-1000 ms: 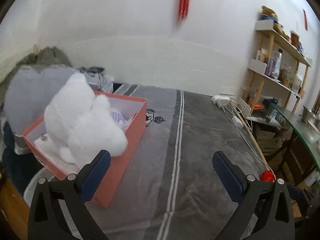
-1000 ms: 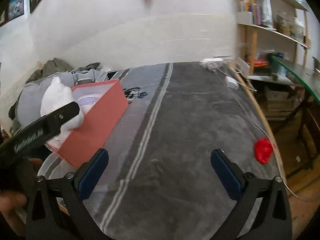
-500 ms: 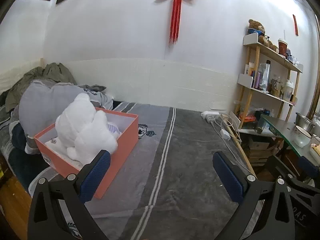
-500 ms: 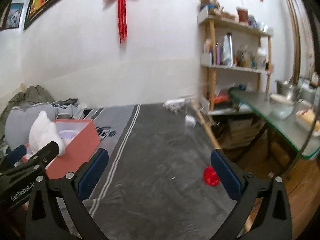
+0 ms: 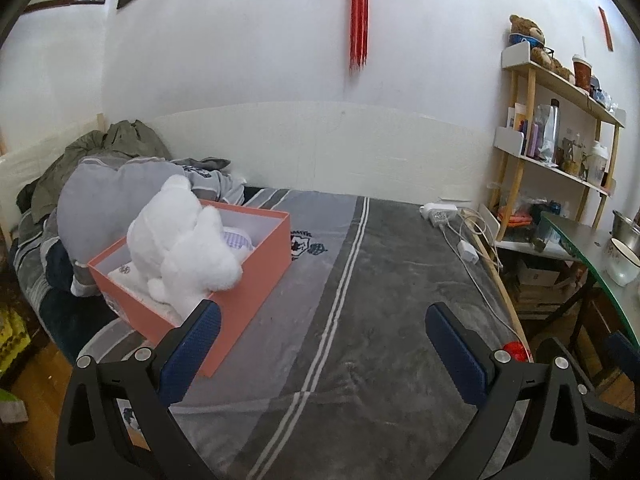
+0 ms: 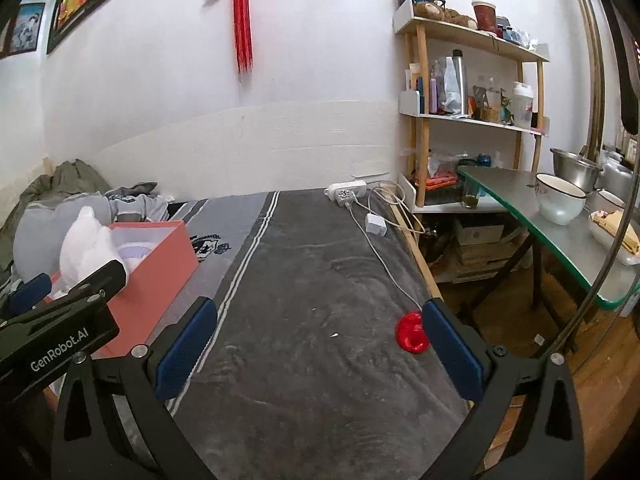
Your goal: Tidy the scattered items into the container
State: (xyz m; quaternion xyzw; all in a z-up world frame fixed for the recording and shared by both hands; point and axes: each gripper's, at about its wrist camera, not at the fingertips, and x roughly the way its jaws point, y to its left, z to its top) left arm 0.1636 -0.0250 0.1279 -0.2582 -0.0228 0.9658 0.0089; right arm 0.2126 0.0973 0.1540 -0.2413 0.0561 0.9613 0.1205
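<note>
A pink box (image 5: 256, 268) stands on the left of the grey bed, with a white plush toy (image 5: 180, 244) sticking out of it over white and checked items. The box also shows in the right wrist view (image 6: 160, 268). A small red object (image 6: 412, 332) lies near the bed's right edge, just left of my right gripper's right finger; it peeks out behind the left gripper's right finger (image 5: 516, 350). My left gripper (image 5: 320, 332) is open and empty above the bed. My right gripper (image 6: 320, 328) is open and empty.
A white power strip (image 6: 346, 192) and charger with cables (image 6: 376, 224) lie at the bed's far right. Pillows and clothes (image 5: 100, 184) are piled at the left. A wooden shelf (image 6: 468, 116) and a glass-topped table with bowls (image 6: 560, 208) stand at the right.
Both grippers have pulled back and tilted up from the bed, so the box and the red object look farther away. Both stayed open and empty.
</note>
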